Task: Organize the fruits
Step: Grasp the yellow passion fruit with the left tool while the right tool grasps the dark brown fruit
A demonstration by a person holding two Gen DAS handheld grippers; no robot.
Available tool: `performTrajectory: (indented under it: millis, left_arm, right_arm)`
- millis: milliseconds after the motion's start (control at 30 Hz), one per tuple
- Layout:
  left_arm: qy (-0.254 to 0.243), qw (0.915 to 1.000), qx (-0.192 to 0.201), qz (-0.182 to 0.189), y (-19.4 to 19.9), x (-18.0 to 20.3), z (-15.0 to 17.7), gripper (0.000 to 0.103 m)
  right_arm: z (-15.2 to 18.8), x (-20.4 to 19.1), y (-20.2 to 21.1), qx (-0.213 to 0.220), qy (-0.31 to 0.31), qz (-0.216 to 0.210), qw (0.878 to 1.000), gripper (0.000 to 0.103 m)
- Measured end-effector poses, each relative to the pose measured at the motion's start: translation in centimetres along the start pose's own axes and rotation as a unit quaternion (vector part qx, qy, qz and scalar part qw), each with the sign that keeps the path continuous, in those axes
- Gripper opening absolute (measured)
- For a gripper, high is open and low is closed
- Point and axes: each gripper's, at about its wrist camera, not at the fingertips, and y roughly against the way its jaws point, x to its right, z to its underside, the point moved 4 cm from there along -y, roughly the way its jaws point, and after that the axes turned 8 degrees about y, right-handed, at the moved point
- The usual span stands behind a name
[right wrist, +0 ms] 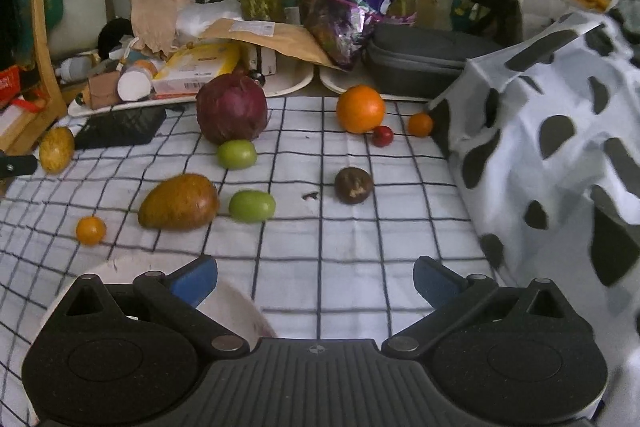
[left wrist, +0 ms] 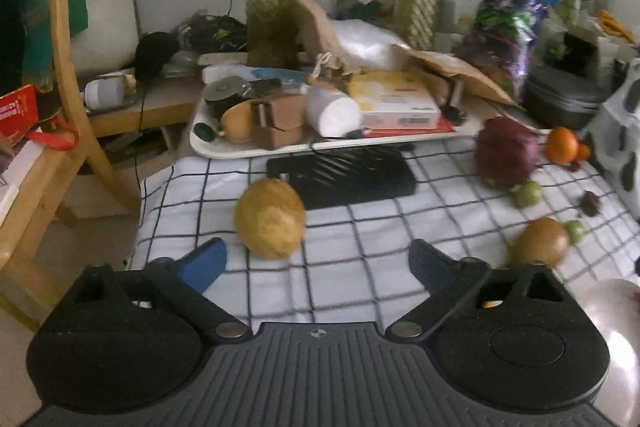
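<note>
1. A white cloth with a dark grid (left wrist: pixel 360 239) covers the surface; behind it sit cluttered trays, vases of greenery and a purple foil bag, with a wooden chair (left wrist: pixel 68 75) off to the left.

2. The left gripper (left wrist: pixel 318 259) hangs over the near left part of the cloth, blue fingers spread apart and nothing between them.

3. Here is the relation that matters: the yellow-brown mango (left wrist: pixel 270 219) lies just ahead of that gripper, a little left of its centre line, closer to the left finger than the right. Its long axis looks tilted, running near-to-far with a lean to the left.

4. By my reading the left hand is much the nearer to this fruit; a short push forward with a slight shift left would bring it between the fingers.

5. The right gripper (right wrist: pixel 316 281) also stands open and empty, over bare cloth, with a white bowl (right wrist: pixel 240 303) at its near left.

6. The right view spreads out what the left one crowds at its edge: a red onion (right wrist: pixel 232 109), an orange (right wrist: pixel 360 109), two green fruits, a brown mango (right wrist: pixel 180 203), small orange and red ones, a dark round one.

7. There the yellow-brown mango sits far left, well away.

8. Only the left view shows its lie against the fingers.
</note>
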Motion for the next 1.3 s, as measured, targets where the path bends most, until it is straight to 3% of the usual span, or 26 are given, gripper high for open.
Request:
performTrajectory:
  millis: [100,300,433,500,633,867,933,1067,1133,1300]
  left_arm:
    - [0.007,0.9999,-0.01,0.003,-2.0,-0.7,-0.4,0.081]
    - [0.006,0.9997,-0.01,-0.023,-4.8,-1.9,-1.5,0.081]
    - [0.028,0.9992,-0.024,-0.018,-6.2,-2.9,-2.0,0.071]
    - [0.033,0.999,-0.029,-0.009,-6.8,-3.0,-2.2,0.071]
    - [0.018,0.9988,-0.041,-0.019,-7.8,-2.8,-2.0,0.056]
    - [0.01,0.9989,-0.045,-0.006,-7.2,-2.6,-2.2,0.054]
    - [-0.001,0.9992,-0.04,0.003,-6.7,-1.9,-2.2,0.054]
    - [-0.015,0.9994,-0.027,0.015,-5.8,-0.8,-2.5,0.054]
    - [-0.018,0.9993,-0.022,0.024,-5.5,-0.4,-2.7,0.054]
    - [-0.023,0.9988,-0.022,0.036,-5.1,0.3,-2.9,0.054]
  right_arm:
    - [-0.9,0.6,-1.5,-0.012,-0.012,-0.024,1.0,0.103]
    - [-2.1,1.8,-3.5,-0.016,-0.018,-0.02,1.0,0.103]
    - [-2.6,2.2,-4.4,-0.017,-0.013,-0.033,0.999,0.103]
    - [-2.8,2.4,-4.9,-0.019,-0.008,-0.031,0.999,0.103]
    - [-3.3,2.8,-5.6,-0.014,0.003,-0.013,1.0,0.103]
    - [-4.4,3.8,-6.3,0.011,0.0,-0.004,1.0,0.102]
    - [-4.7,3.7,-6.6,0.015,0.012,0.002,1.0,0.088]
    - [-4.7,3.5,-7.9,0.003,0.028,0.005,1.0,0.074]
    - [-4.7,3.7,-8.4,0.0,0.027,0.006,1.0,0.059]
    - [-4.2,4.5,-9.5,-0.017,0.01,-0.003,1.0,0.042]
